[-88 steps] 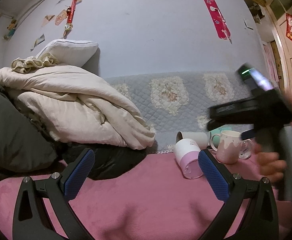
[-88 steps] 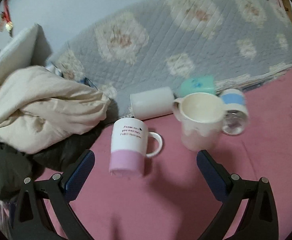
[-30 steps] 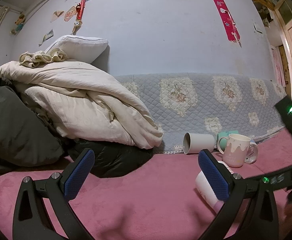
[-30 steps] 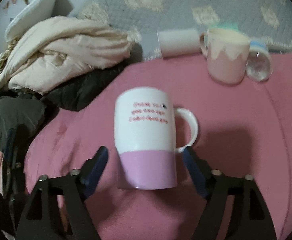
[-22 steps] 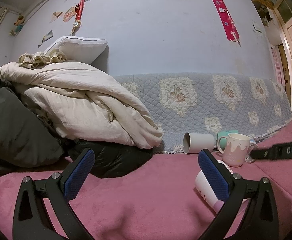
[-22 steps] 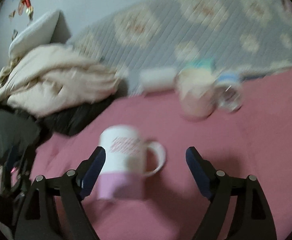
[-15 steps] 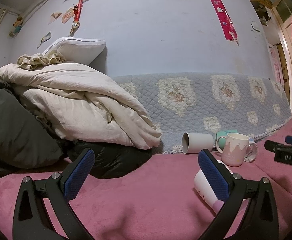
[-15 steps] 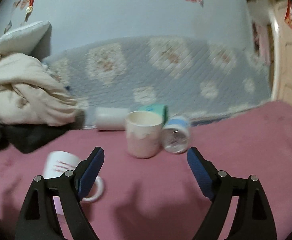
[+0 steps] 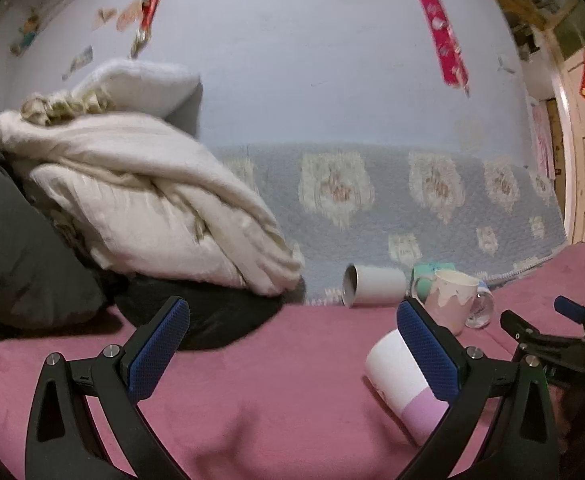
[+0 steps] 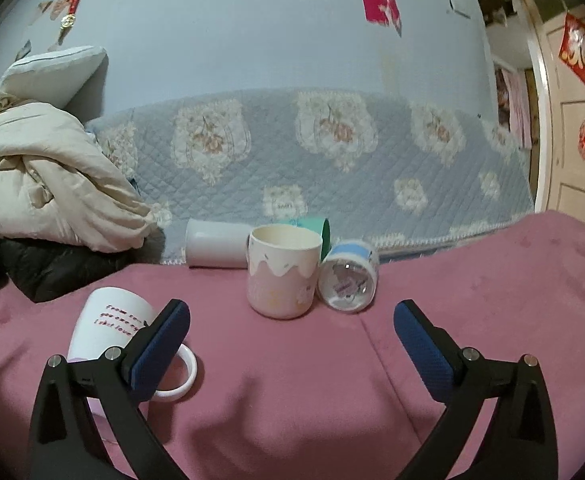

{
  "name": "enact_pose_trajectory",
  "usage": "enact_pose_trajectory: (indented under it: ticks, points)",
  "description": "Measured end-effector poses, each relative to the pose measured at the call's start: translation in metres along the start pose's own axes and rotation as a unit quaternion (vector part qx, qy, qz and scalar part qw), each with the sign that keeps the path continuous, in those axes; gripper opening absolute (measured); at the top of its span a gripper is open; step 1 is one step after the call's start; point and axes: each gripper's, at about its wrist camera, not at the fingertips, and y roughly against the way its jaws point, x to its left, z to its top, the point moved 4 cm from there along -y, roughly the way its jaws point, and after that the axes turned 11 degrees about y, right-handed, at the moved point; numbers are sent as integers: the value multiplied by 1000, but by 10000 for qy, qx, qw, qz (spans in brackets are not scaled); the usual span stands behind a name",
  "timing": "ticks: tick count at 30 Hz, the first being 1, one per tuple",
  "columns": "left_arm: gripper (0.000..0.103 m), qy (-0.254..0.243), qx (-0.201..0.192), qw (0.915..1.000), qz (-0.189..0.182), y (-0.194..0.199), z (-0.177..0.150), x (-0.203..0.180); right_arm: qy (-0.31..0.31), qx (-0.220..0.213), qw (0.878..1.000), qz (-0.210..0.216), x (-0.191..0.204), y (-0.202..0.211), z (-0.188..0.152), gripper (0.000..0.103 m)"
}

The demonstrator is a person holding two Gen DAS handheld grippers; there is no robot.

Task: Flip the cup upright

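Observation:
A white and pink mug [image 10: 104, 322] with red writing stands upside down on the pink bed cover, pink rim down, partly behind my right gripper's left finger. In the left wrist view the same mug [image 9: 396, 376] leans behind my left gripper's right finger. My right gripper [image 10: 290, 334] is open and empty, level above the cover, the mug to its left. My left gripper [image 9: 292, 340] is open and empty. The right gripper [image 9: 548, 328] shows at the left wrist view's right edge.
A pink drip-pattern mug [image 10: 282, 270] stands upright. Beside it lie a blue-banded glass cup [image 10: 348, 276], a white cup [image 10: 216, 248] and a teal cup [image 10: 316, 228]. A folded cream quilt [image 10: 48, 184], dark clothing [image 9: 24, 264] and a grey quilted cover [image 10: 332, 160] lie behind.
My right gripper, which was around the white and pink mug, has opened, pulled back to the right and tilted up level. The mug stays upside down on the cover. The left gripper barely moved.

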Motion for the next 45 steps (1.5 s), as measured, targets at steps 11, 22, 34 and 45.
enact_pose_trajectory:
  ticks: [11,22,34,45]
  points:
    - [103,991,3812,9166,-687,-97,-36,-40,-306,53,9995,2,-13,-4,-3,103]
    - [84,2525,4689,8421,-854,-148,-72,-52,-401,-25,9992,-15,-17,-1,-3,103]
    - [76,818,3174,9398,-964,-101,-19,-64,-446,-94,9990,-42,-18,2,-3,103]
    - [76,-440,2047,9773,-309,-85,-15,-60,-461,-87,9989,-55,-18,4,-3,103]
